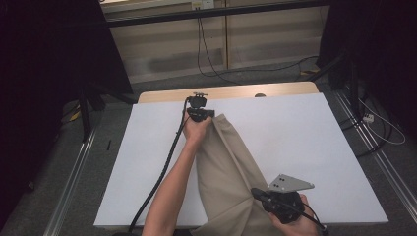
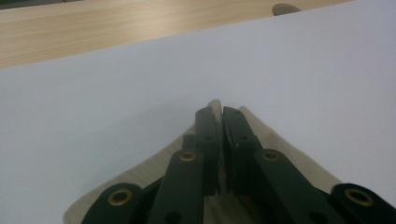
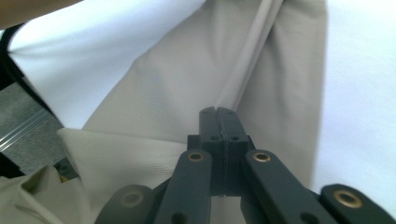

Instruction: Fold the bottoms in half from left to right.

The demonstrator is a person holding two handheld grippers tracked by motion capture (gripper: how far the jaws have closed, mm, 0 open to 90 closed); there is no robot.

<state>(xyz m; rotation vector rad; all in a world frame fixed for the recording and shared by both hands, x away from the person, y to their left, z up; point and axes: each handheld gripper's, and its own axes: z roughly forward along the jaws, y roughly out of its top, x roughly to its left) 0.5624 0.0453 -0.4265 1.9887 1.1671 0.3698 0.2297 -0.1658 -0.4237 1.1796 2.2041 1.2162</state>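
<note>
- Two handheld grippers stretch a beige garment (image 1: 223, 172) across a white tabletop (image 1: 305, 142).
- Left gripper (image 1: 202, 114), at the far end, has its fingers (image 2: 208, 135) clenched on a corner of the cloth, as the left gripper view shows.
- Right gripper (image 1: 259, 193), near the tabletop's front edge, is clamped on a ridge of the same fabric; its fingers (image 3: 209, 126) meet with cloth pinched between them.
- Doing this step well likely means keeping both grips firm and the cloth evenly taut while lowering it flat, so no crease gets trapped.
- Hard to tell: the garment's lower part runs off the bottom of the high view, so what kind of garment it is stays unclear.
</note>
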